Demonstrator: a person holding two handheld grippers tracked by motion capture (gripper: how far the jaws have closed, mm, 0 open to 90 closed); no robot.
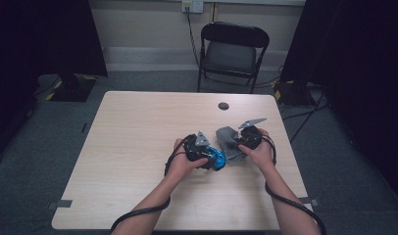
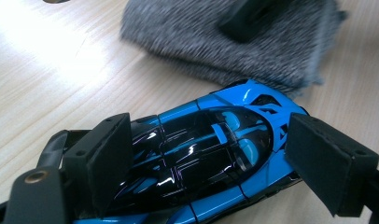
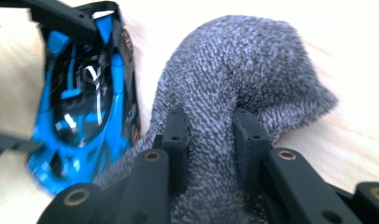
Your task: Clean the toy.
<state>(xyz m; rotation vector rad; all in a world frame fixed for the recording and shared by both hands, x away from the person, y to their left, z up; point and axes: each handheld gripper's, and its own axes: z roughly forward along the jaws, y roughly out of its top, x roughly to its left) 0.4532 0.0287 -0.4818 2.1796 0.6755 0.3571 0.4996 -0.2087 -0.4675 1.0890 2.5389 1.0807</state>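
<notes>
Blue toy car [image 2: 211,154] on the pale wooden table [image 1: 133,147], straddled by the left gripper [image 1: 210,155], jaws set apart on either side of the bodywork. In the left gripper view, one pad [image 2: 106,158] against or just off the car's flank, the other [image 2: 327,163] standing a little clear past the nose; whether either presses cannot be told. Car's long axis running across between the pads, nose pointing toward the grey knitted sock [image 3: 243,88].

Sock lying just beyond the car's nose, edge touching or nearly touching it, and off to the car's right as seen from the high view. Right gripper [image 3: 211,140] pinched on a ridge of the knit, fabric bunched up between the nearly closed jaws. Right hand [image 1: 258,152] nearer the sock, left hand [image 1: 180,164] nearer the car. Judged from this: sock mouth to be brought toward the car's nose, along the car's length.
</notes>
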